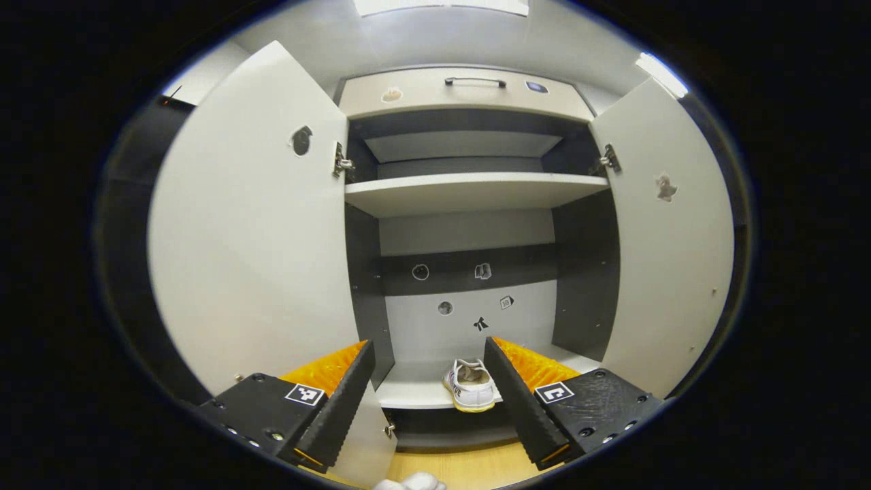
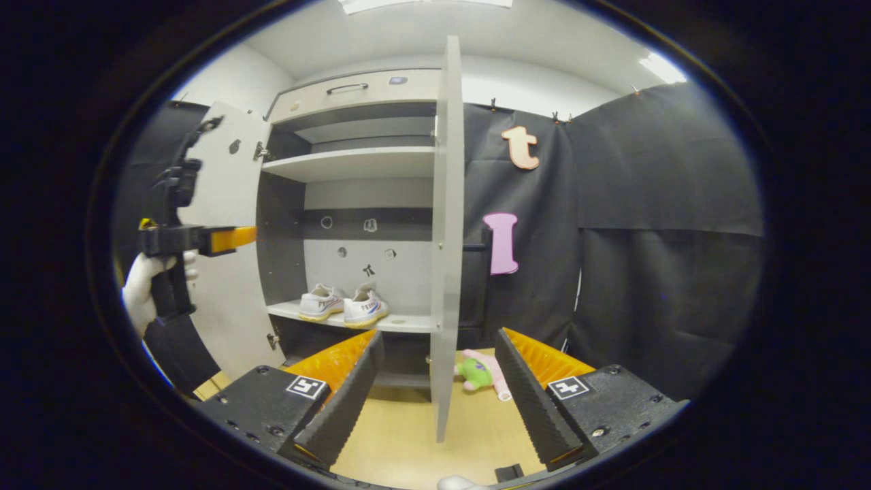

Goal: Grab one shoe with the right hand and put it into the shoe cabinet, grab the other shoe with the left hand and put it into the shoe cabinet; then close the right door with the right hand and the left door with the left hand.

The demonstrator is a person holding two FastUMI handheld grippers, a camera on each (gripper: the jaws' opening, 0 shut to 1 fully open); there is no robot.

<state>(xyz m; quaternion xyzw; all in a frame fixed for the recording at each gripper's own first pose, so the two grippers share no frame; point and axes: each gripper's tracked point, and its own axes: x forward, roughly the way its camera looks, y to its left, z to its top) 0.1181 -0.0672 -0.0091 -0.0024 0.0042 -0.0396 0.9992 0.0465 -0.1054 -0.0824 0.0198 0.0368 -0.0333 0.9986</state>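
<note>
Two doors of the shoe cabinet (image 1: 469,190) stand wide open: the left door (image 1: 258,224) swung out to the left, the right door (image 1: 670,238) to the right. In the right gripper view the right door is seen edge-on, just ahead of the fingers. Cabinet has a drawer (image 1: 469,92) with a dark handle on top, an upper shelf (image 1: 469,190) beneath it, a lower shelf (image 1: 422,391) at the bottom. Small stickers on the back panel.

Wooden floor (image 2: 408,435) in front of the cabinet. A green and pink plush toy (image 2: 480,373) lies on it, behind the right door's edge, near the black cloth wall.

Both shoes on the lower shelf, side by side, touching or nearly so: first shoe (image 2: 321,303) on the left, second shoe (image 2: 365,308) just right of it. White, with yellowish soles. In the left gripper view one of them shows between the fingers; which one, cannot tell.

Left gripper (image 1: 429,395): fingers spread wide, nothing held, facing the cabinet opening. It also shows far left in the right gripper view, held by a white-gloved hand (image 2: 146,282), in front of the left door.

Right gripper (image 2: 439,388): released, fingers spread, nothing between them but the door's edge farther off.
</note>
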